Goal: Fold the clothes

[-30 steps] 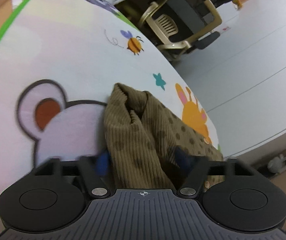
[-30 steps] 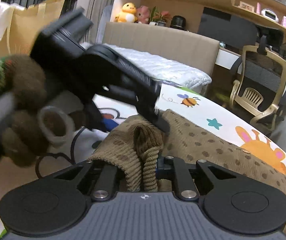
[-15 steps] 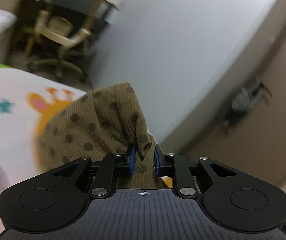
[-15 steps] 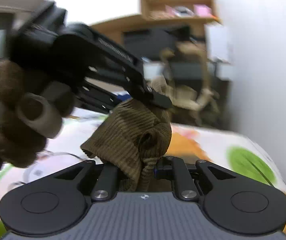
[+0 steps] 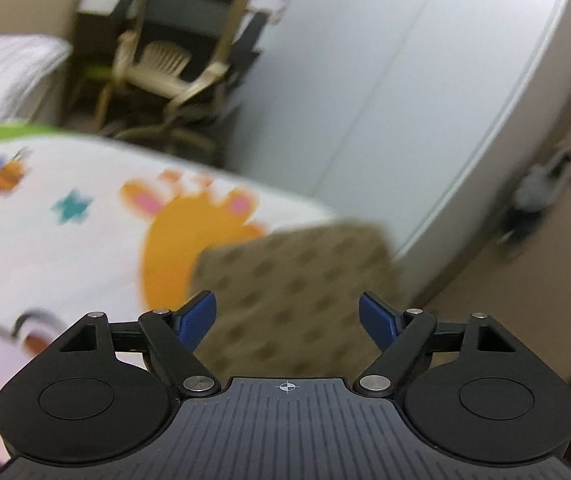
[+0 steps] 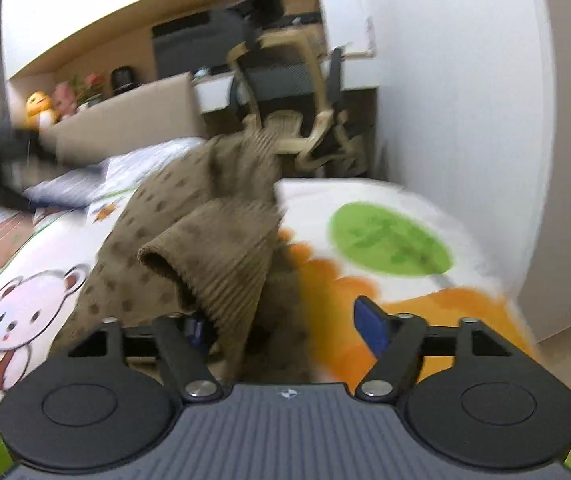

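Hovering wide over the brown dotted corduroy garment (image 5: 297, 292), left claw (image 5: 287, 316) and right claw (image 6: 281, 322) grip nothing; rumpled cloth at 12 o'clock likely needs regrasping by an edge.

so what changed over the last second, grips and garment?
Both grippers let go. The left gripper, clamped on the brown dotted garment half a second ago, now stands open with the cloth lying ahead of it on the cartoon mat. The right gripper has opened too; a ribbed fold still drapes near its left finger. The mat and the chair stayed put.
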A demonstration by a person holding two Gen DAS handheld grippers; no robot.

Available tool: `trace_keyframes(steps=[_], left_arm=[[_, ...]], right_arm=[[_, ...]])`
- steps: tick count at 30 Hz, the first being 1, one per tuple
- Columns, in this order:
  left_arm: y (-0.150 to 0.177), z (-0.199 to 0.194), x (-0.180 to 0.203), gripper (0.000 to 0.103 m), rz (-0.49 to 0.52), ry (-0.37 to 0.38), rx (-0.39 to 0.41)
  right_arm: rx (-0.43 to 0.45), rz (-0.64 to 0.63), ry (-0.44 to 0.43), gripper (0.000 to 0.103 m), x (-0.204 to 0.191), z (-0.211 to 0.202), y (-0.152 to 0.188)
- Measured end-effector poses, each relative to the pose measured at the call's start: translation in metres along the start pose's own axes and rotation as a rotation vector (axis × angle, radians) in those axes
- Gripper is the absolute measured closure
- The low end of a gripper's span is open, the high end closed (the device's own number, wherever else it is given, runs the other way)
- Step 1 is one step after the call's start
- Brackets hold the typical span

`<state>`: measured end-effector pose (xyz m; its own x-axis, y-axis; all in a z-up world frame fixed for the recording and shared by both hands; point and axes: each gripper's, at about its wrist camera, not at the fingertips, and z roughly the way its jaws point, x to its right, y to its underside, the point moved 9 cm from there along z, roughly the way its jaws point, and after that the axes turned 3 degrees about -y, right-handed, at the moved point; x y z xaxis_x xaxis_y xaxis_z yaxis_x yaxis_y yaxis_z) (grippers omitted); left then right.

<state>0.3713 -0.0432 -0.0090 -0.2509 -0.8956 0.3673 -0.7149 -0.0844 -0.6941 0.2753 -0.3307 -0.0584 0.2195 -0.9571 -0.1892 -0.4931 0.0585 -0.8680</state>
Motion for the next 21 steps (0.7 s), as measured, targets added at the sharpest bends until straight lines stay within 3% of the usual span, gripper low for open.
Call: trace_keyframes(steps=[4,6,10,12,14,17,21], left_arm=[[0.017,0.012,-0.006,0.027,0.023,-0.004,-0.023],[0.024,0.016,-0.007,0.027,0.037,0.004,-0.029],[0.037,0.025,-0.006,0.025,0.067,0.019,-0.039],[0.038,0.021,-0.002,0.024,0.092,0.023,-0.034],[0.038,0.017,-0.004,0.023,0.089,0.041,-0.038],[0.036,0.008,-0.014,0.021,0.034,0.09,-0.05],[0.034,-0.001,-0.028,0.014,-0.025,0.125,-0.057]], right_arm=[[0.106,0.029,-0.06,0.012,0.009,-0.028,-0.036],[0.153,0.029,-0.104,0.012,0.006,-0.037,-0.056],[0.181,-0.105,-0.077,0.014,-0.015,-0.004,-0.104],[0.135,-0.175,-0.096,0.015,-0.033,0.03,-0.114],[0.015,-0.248,-0.094,0.017,-0.044,0.076,-0.109],[-0.141,-0.346,0.021,0.017,-0.032,0.141,-0.08],[-0.177,-0.26,0.051,0.017,-0.002,0.159,-0.066]])
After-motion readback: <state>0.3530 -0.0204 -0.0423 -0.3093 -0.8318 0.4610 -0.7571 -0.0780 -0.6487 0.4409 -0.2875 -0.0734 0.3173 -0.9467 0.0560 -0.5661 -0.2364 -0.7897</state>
